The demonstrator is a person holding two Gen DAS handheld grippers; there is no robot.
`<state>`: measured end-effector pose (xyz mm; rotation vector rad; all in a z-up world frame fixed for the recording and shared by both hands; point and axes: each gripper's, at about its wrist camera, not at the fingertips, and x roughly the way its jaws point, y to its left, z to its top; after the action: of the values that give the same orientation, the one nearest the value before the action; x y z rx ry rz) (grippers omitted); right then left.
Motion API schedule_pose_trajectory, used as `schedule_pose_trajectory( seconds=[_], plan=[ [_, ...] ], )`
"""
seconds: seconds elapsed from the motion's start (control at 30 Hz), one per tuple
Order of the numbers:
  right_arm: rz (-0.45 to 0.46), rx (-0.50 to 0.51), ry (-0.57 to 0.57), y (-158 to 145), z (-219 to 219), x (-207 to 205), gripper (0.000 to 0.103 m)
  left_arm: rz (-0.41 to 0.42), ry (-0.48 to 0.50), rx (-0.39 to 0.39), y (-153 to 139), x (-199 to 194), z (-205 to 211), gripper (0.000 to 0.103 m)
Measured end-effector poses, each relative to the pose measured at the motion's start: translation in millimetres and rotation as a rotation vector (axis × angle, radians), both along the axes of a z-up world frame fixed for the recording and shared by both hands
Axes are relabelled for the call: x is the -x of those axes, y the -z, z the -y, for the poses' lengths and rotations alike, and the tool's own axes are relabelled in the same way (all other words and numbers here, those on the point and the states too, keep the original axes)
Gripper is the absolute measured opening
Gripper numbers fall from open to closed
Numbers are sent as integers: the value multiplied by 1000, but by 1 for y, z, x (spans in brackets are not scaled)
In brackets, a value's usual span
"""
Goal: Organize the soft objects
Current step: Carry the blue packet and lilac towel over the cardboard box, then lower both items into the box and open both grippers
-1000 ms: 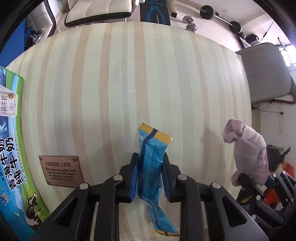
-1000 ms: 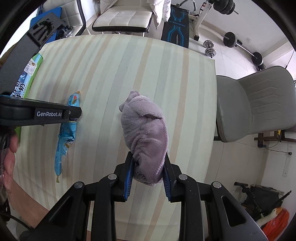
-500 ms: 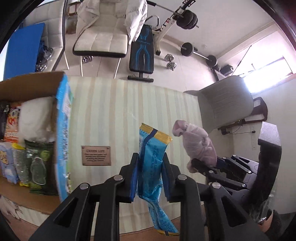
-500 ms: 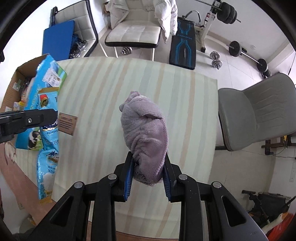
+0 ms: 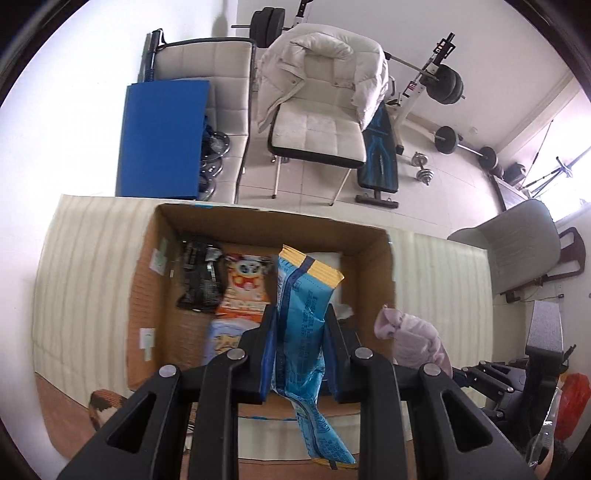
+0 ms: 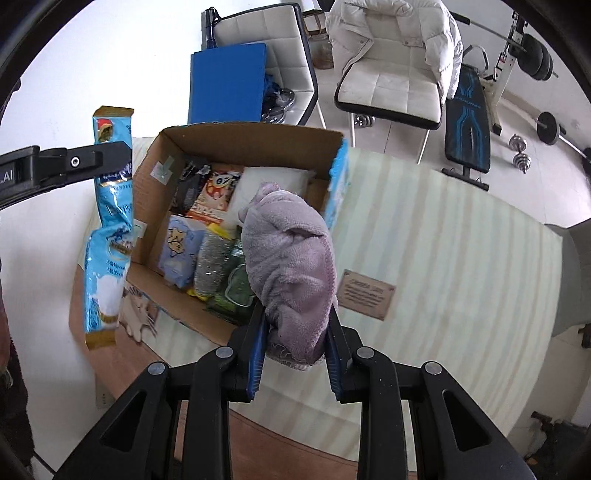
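right now the left hand-held gripper (image 5: 298,350) is clenching a blue snack packet (image 5: 300,314) between its two blue-padded fingers, with the packet's yellow-edged top sticking up and its lower tail hanging down below the jaws. it is hovering over an open cardboard box (image 5: 384,288) sitting on the striped bench (image 5: 81,280). inside the box a black packet (image 5: 201,280), an orange cartoon packet (image 5: 245,291) and a white soft bag (image 5: 325,260) are lying side by side.

meanwhile the right hand-held gripper (image 6: 295,345) is gripping a bundled lilac towel (image 6: 291,266), which is bulging up and out between the jaws. seen from this side, the towel is hanging in front of the box's right wall, above the bench (image 6: 461,266), and the box (image 6: 243,142) is showing more of its load: a pale blue packet (image 6: 181,251), a silvery packet (image 6: 212,264) and a green packet (image 6: 238,291) near the front. a small brown plaque (image 6: 365,293) is lying flat on the bench just right of the towel. the blue packet (image 6: 110,221) is dangling from the left hand-held gripper (image 6: 110,157) left of the box, clear of the cardboard. behind the bench a white chair with a puffy white jacket (image 6: 399,33) is standing on the floor.
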<state>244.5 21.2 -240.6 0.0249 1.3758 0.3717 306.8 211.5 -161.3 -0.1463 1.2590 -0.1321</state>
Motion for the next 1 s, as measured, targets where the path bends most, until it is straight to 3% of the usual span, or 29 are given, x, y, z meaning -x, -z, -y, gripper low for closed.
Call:
schedule_pose_trajectory(
  seconds=[0.27,0.4,0.53,0.7,0.77,0.8,0.83,0.87,0.93,1.0],
  plan=[
    [-73,-54,67,23,-78,2,30,-93,-5,-74,41,-21,-57,20],
    [-53,-11,84,25,-105,-3,30,-153,15,-125,64,-23,-72,20],
    [-26,82,140,27,-91,-8,30,-189,27,-146,87,-27,-80,20],
    [-84,152,220,51,-65,-10,30,-216,36,-130,107,-28,-77,21],
    [-102,163,240,63,-62,-10,30,-254,37,-102,121,-28,-76,27],
    [-120,181,238,69,-62,-10,33,-281,50,-96,130,-29,-75,33],
    [-157,197,225,79,-64,-11,42,-299,61,-109,137,-29,-74,40],
    [-175,203,229,84,-65,-12,62,-313,63,-132,143,-28,-72,42],
    [-172,161,252,83,-63,-13,79,-345,65,-100,149,-26,-72,47],
    [-159,152,265,79,-64,-13,84,-319,63,-92,143,-25,-71,56]
  ],
)
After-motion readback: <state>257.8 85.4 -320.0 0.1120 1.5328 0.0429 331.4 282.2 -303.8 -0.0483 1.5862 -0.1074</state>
